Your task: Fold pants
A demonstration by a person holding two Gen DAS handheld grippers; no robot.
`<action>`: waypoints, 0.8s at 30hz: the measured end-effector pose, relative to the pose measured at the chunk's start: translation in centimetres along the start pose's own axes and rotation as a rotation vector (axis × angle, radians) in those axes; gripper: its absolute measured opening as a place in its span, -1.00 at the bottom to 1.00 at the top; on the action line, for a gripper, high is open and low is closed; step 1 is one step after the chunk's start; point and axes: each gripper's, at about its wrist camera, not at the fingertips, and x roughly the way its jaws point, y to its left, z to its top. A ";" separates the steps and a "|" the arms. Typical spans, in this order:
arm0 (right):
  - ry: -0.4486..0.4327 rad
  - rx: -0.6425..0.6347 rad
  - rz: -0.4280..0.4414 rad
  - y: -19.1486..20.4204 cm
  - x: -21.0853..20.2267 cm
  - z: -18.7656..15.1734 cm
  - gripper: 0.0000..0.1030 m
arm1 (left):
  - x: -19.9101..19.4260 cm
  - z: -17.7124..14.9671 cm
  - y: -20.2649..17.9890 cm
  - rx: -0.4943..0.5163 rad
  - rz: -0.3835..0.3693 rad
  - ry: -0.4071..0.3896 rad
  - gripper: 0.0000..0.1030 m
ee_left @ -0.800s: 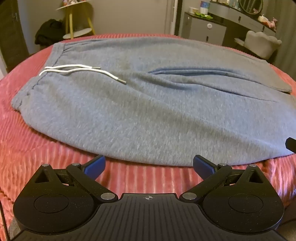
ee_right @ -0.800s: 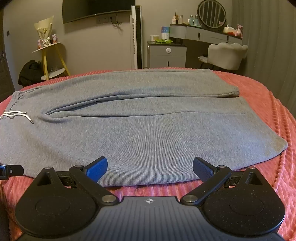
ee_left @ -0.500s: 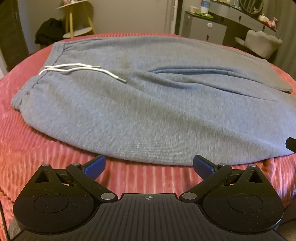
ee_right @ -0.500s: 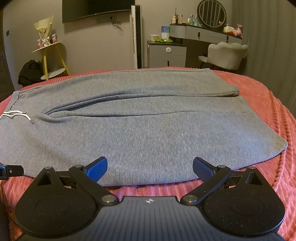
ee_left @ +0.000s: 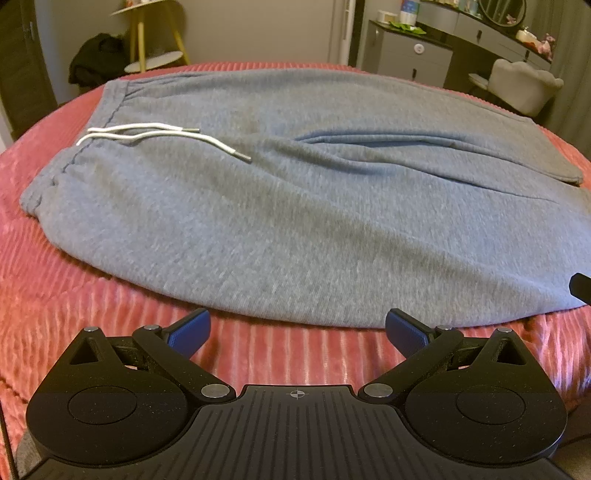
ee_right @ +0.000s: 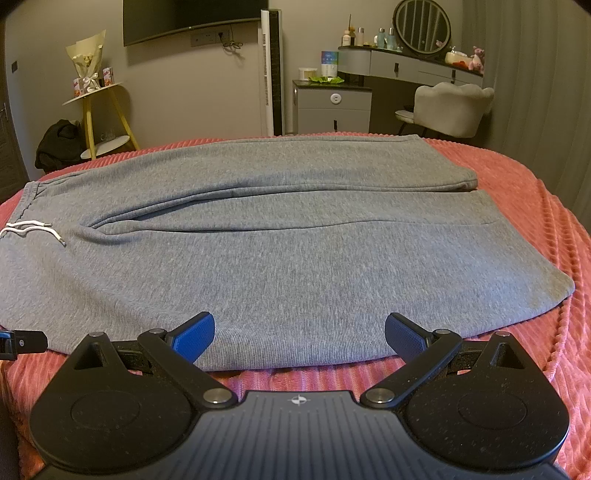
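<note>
Down low, the left gripper (ee_left: pixel 297 330) hovers with its blue pads (ee_left: pixel 189 331) spread wide and nothing between them, just short of the near edge of the grey pants (ee_left: pixel 295 221). The right gripper (ee_right: pixel 299 334) is likewise spread apart and empty, its pads over the near hem of the same pants. The pants lie flat across a red ribbed bedspread (ee_left: pixel 74 295), waistband to the left with a white drawstring (ee_left: pixel 162 136) trailing over the fabric, both legs running off to the right, one beside the other. Nothing lies on the cloth between either gripper and the pants. Beyond the bed stand a yellow-legged side table (ee_right: pixel 92 107), a grey cabinet (ee_right: pixel 332 105), a pale chair (ee_right: pixel 450 107) and a dressing table with a round mirror (ee_right: pixel 423 29).
</note>
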 end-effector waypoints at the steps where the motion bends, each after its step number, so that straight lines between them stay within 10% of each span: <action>1: 0.000 0.000 0.000 0.0 0.0 0.0 0.92 | 0.0 0.0 0.0 0.001 0.001 0.000 1.00; 24: -0.002 0.002 0.001 0.0 0.1 0.0 0.92 | 0.0 0.1 0.0 -0.002 -0.001 0.009 1.00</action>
